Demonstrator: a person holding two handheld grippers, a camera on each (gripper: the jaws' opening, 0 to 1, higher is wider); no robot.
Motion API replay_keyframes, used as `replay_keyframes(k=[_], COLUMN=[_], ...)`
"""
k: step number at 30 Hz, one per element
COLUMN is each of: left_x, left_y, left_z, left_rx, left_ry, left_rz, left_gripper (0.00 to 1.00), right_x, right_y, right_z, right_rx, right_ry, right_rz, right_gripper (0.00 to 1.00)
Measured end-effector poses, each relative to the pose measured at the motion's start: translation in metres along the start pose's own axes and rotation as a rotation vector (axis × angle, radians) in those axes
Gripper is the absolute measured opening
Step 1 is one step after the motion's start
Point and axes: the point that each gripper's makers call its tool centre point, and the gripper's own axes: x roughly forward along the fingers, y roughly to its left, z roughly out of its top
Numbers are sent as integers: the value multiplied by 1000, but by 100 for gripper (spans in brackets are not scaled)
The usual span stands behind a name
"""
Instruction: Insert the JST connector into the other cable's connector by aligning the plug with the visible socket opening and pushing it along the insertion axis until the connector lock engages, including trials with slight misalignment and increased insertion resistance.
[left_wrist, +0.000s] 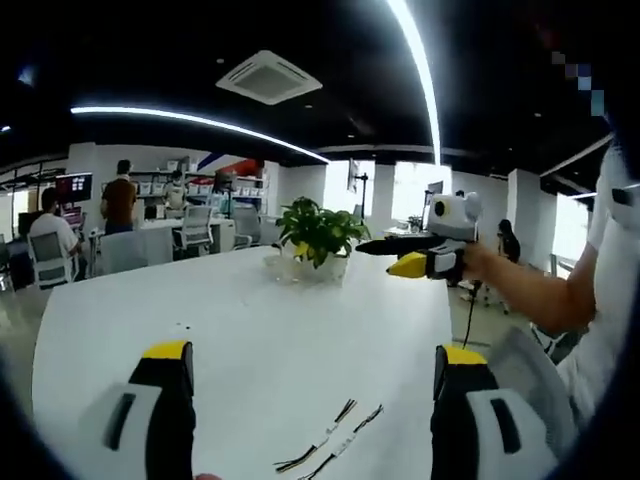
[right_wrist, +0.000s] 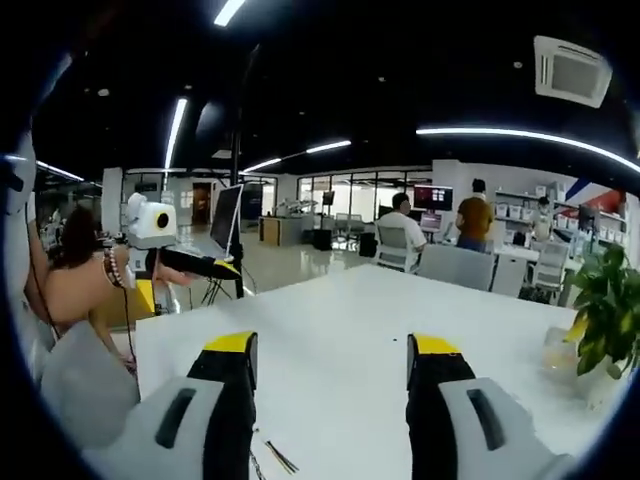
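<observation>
Holding both tools raised over the white surface (left_wrist: 250, 330), we have nothing gripped yet. Starting at the left of the left gripper view, the left tool (left_wrist: 312, 368) stands with its yellow-tipped jaws wide apart and bare. Between those jaws, near us on the surface, lie the two cables (left_wrist: 330, 445), thin dark leads with yellowish ends and small pale pieces along them that we take for the JST connectors; they lie close side by side, and we cannot tell whether they touch. Farther off, past the middle, a potted plant (left_wrist: 318, 238) sits on the surface. To the right the right tool (left_wrist: 400, 256) hangs in the air, held out by a hand, its jaws looking nearly closed from this side.

In the right gripper view the right tool (right_wrist: 330, 358) shows its jaws clearly parted and empty, with a bit of cable just visible at the near edge between them.

We judge the cables very light and limp, so they will flop and slide on the smooth surface if taken by the wire. The housings are small, stiff plastic with fine pins, easily bent by a skewed push. We would pinch each cable on the connector body itself, or just behind it, leaving the mating end free.
</observation>
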Motion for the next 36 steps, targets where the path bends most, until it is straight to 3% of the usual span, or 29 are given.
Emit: replay_keyframes(k=[2,5,7,11,14,16,20,23,26,28,30,33,36], left_x=[6,12,16,27,36,40,47,52,56,57,59,64,70], left_y=[-3,-6,-5,-8,-11,-11,-4,-1,0,-2,-7,-12,-13], left_z=[5,0,-2,-20,-30,-32,-42,-52,-74,-88,-97,-116,-122], left_rx=[23,-67,-58,-37,-53,-63,-77,-139,-146,-177,-240,-206,-197], left_ry=[-63,-97,-125,-99,-76,-98,-100,-100,-76,-68,-75,-13,8], left_rz=[-64,-159,-190,-270,-341,-368,-394,-418,-432,-447,-479,-491,-485], left_gripper=[99,99,94,85,85,79,74,71,63,58,54,50,50], right_x=[3,6,7,11,18,25,36,47,53,57,63,69,69], right_y=[3,16,23,35,40,40,46,52,52,50,47,44,48], right_z=[3,4,1,-12,-20,-28,-44,-51,-63,-84,-106,-124,-136], right_rx=[-16,-32,-56,-96,-26,-3,-8,46,102,157,160,167,137], right_ry=[-18,-36,-37,-22,-38,-31,-20,-74,-125,-109,-68,-31,9], right_rz=[32,129,182,302,367,384,429,472,474,471,443,442,455], right_gripper=[54,54,51,44,49,54,49,48,47,42,40,45,41])
